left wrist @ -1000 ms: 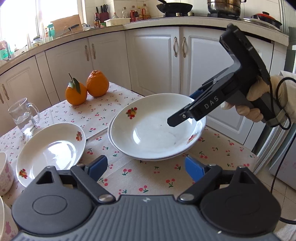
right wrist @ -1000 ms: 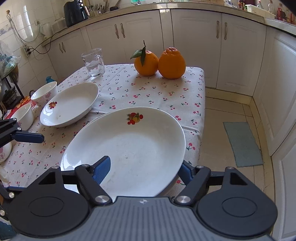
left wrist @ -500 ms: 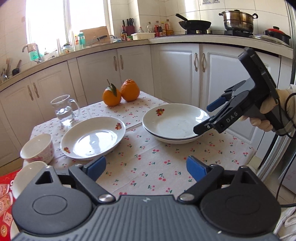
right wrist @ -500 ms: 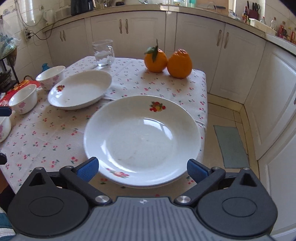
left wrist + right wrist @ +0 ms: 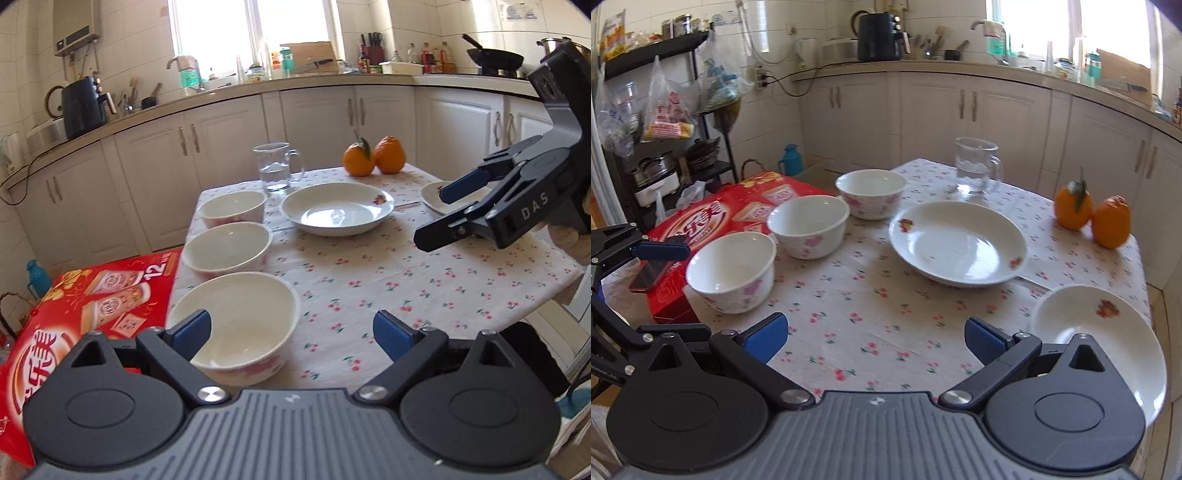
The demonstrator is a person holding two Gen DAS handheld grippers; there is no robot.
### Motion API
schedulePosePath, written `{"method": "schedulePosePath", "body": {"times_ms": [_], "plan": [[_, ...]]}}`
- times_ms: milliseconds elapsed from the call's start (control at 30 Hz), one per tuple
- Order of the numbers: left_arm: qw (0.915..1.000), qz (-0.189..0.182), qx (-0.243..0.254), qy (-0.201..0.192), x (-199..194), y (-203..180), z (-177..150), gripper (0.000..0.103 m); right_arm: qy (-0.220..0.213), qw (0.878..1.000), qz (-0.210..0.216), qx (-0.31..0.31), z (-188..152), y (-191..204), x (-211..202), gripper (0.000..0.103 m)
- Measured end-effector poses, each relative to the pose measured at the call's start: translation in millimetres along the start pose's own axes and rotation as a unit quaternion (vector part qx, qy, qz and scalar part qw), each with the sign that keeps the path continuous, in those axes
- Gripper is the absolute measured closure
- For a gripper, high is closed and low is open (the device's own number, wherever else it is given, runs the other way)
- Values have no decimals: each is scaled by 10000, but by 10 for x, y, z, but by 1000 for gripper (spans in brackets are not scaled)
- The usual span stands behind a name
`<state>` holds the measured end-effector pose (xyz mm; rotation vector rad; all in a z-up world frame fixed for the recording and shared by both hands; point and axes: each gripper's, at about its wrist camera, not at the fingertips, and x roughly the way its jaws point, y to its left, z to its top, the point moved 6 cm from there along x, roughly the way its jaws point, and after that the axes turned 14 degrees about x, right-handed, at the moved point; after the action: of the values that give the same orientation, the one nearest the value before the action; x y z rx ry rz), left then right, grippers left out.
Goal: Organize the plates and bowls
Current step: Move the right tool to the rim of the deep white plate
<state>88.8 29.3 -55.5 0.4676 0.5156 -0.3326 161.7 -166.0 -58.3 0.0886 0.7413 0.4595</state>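
Three white bowls with pink flowers stand in a row along the table's left side: near bowl (image 5: 236, 317) (image 5: 733, 271), middle bowl (image 5: 228, 246) (image 5: 809, 225), far bowl (image 5: 232, 208) (image 5: 871, 192). A single white plate (image 5: 337, 213) (image 5: 958, 242) lies mid-table. A stack of white plates (image 5: 1097, 332) (image 5: 434, 196) sits at the right corner. My left gripper (image 5: 291, 332) is open and empty, its left finger over the near bowl. My right gripper (image 5: 875, 338) is open and empty, above the cloth left of the stack; it also shows in the left wrist view (image 5: 443, 212).
A glass mug (image 5: 277, 171) (image 5: 977, 170) and two oranges (image 5: 373, 160) (image 5: 1093, 216) stand at the table's far side. A red carton (image 5: 74, 321) (image 5: 713, 225) sits beside the table's left edge. Kitchen cabinets (image 5: 314, 125) surround the table.
Both grippers have pulled back from the plate stack and swung left. The right gripper has let go of the stack and opened wide. The three bowls have come into view.
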Motion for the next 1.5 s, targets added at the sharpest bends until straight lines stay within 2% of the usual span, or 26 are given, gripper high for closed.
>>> {"method": "schedulePosePath", "body": {"times_ms": [133, 300, 400, 567, 767, 900, 1000, 1167, 1300, 1500], "plan": [[9997, 113, -96, 209, 75, 215, -215, 9, 92, 9990, 355, -244, 97, 398, 219, 0], [9995, -12, -116, 307, 166, 338, -359, 9, 307, 9968, 597, -429, 134, 734, 514, 0], [9997, -55, -48, 228, 137, 364, -313, 9, 410, 9961, 638, -455, 148, 825, 647, 0], [9997, -166, 117, -116, 81, 366, -36, 9, 410, 9963, 570, -501, 225, 791, 721, 0], [9980, -436, 248, -383, 281, 120, 439, 9, 324, 9973, 170, -640, 427, 395, 664, 0], [9987, -390, 171, -267, 569, -160, 765, 9, 366, 9971, -79, -659, 632, -71, 634, 0], [9995, -272, 58, -172, 842, -350, 918, 9, 486, 9969, -100, -617, 794, -421, 650, 0], [9994, -103, -260, 202, 1362, -555, 943, 9, 798, 9948, 26, -630, 969, -852, 807, 0], [9982, -50, -253, 534, 1656, -652, 921, 9, 1095, 9910, 173, -745, 1043, -1088, 1020, 0], [9962, -139, -249, 824, 1990, -729, 894, 9, 1455, 9858, 339, -771, 1179, -1364, 1424, 1]]}}
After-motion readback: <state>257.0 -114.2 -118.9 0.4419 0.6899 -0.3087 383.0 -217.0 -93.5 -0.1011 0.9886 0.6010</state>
